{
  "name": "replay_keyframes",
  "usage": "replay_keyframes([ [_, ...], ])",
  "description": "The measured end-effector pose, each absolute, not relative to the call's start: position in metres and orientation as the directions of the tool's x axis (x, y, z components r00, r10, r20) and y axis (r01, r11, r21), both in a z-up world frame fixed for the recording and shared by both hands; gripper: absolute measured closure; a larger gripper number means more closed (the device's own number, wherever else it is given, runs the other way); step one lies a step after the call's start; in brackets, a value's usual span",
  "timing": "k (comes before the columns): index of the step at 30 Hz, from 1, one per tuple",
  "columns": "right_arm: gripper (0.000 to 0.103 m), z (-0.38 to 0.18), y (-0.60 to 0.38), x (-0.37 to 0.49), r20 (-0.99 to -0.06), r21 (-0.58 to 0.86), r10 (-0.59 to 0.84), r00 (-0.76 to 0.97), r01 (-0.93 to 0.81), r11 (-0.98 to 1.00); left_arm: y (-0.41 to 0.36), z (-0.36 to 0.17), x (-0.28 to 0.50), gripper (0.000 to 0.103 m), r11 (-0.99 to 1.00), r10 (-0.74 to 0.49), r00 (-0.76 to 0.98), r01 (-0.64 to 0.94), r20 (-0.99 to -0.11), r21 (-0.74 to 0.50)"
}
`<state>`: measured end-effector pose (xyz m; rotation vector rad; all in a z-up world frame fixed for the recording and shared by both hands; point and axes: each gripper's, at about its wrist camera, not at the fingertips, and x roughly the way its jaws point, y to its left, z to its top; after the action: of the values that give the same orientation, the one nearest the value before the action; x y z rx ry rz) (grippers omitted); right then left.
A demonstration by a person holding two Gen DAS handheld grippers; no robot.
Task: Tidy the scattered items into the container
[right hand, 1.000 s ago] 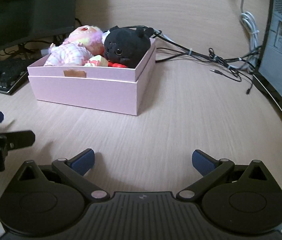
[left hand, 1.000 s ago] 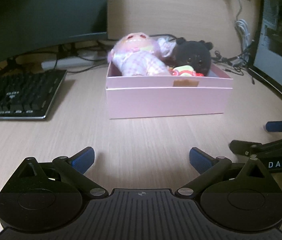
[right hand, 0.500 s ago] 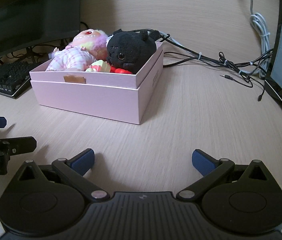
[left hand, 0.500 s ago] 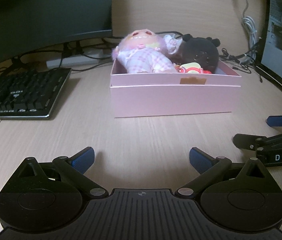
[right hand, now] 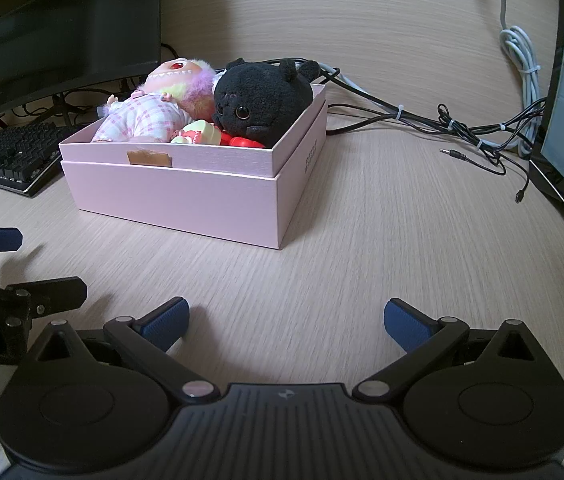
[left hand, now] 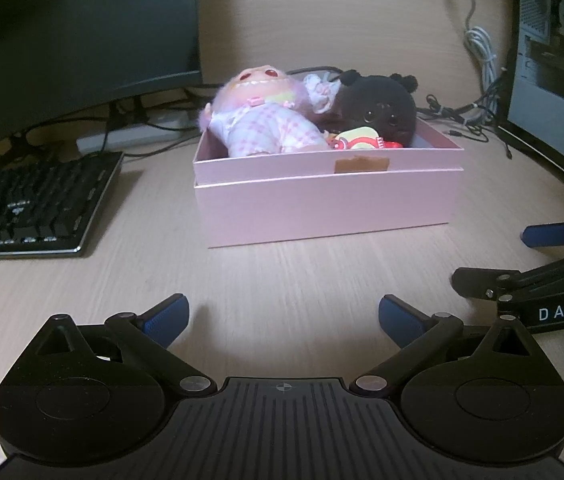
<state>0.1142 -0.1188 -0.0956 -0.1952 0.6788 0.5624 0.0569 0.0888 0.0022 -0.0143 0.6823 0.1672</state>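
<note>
A pink box (left hand: 328,208) (right hand: 185,196) sits on the wooden desk, holding a pink-haired doll in a checked outfit (left hand: 265,120) (right hand: 149,114), a black plush cat (left hand: 378,104) (right hand: 261,96) and a small red and yellow toy (left hand: 362,140) (right hand: 209,136). My left gripper (left hand: 282,318) stands open and empty, low over the desk, short of the box front. My right gripper (right hand: 286,320) is likewise open and empty, nearer the box's right corner. Each gripper shows at the edge of the other's view.
A black keyboard (left hand: 33,208) (right hand: 9,156) lies left of the box, under a dark monitor (left hand: 73,36). Loose cables (right hand: 462,132) trail behind and to the right. A second screen and a computer case (left hand: 554,60) stand at the right edge.
Both grippers have drifted slightly, so the box sits a little lower and nearer in each view. Both stay open and empty; the toys in the box have not moved.
</note>
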Motion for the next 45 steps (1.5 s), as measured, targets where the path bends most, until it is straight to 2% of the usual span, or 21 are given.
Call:
replay_keyframes([
  [45,0.0,-0.0958,-0.1187,0.1141,-0.642,0.008,0.427,0.637,-0.551,0.835,0.093,-0.0024,0.0614,0.0,0.985,0.158,0.744,-0.161,-0.649,0.056],
])
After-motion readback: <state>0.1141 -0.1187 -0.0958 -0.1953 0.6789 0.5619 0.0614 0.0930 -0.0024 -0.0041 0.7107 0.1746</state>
